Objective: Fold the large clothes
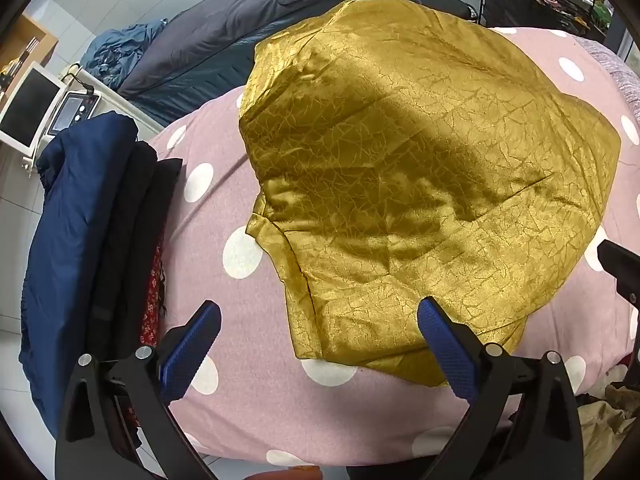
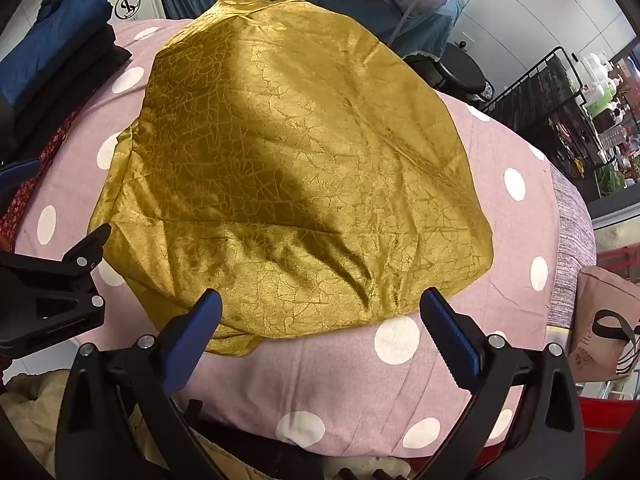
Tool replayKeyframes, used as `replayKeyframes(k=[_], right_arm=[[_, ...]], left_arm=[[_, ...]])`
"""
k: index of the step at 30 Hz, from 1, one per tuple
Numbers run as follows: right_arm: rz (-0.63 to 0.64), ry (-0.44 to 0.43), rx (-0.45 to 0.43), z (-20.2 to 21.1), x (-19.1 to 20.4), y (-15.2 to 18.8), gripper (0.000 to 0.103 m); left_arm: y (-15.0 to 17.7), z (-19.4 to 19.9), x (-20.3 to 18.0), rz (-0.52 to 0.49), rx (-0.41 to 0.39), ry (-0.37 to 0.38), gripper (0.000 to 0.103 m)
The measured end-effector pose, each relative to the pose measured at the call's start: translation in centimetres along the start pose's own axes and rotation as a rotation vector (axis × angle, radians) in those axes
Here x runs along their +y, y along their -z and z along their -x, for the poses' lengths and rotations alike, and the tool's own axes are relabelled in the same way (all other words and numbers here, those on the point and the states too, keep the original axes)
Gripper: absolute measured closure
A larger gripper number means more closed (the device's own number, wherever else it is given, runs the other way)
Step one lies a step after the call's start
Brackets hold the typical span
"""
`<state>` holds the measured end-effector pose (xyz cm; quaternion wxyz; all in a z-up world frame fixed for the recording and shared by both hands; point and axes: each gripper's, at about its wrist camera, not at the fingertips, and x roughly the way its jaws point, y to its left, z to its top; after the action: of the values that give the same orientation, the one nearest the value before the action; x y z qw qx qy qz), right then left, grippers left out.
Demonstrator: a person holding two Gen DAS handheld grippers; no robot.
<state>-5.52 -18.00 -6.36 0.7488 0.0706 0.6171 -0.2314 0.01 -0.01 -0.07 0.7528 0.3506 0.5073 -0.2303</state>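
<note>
A: How far is the folding, as you judge it?

B: The gold garment (image 1: 420,184) lies flat on the pink dotted cover (image 1: 248,392), spread out, with some wrinkles near its close edge. I see one doubled edge on its left side, but I cannot tell whether it is a real fold or only a seam. So I think the main folding is not yet done for this piece.

A: And the grippers?

B: The left gripper (image 1: 320,344) has its jaws wide apart and holds nothing. Its blue pads (image 1: 192,344) hang over the near left corner of the garment, one over the cover and one over the cloth. I cannot tell if they touch the fabric. The right gripper (image 2: 322,330) is also wide and empty, above the near edge of the garment, more to its right part.

A: Is something finished already?

B: At the left side of the cover there is a stack of folded clothes (image 1: 92,240), dark blue, black and a red one with a pattern. It looks like work that is complete, though this is only my judgement.

A: What is left, then?

B: To take the near edge with both grippers, fold the gold garment, and perhaps put it beside the stack.
</note>
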Motion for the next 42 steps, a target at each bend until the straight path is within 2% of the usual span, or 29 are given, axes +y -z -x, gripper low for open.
replayKeyframes(k=[42], right_arm=[[0.002, 0.006, -0.002, 0.13, -0.04, 0.70, 0.005]], left_arm=[[0.30, 0.08, 0.05, -0.001, 0.004, -0.003, 0.006]])
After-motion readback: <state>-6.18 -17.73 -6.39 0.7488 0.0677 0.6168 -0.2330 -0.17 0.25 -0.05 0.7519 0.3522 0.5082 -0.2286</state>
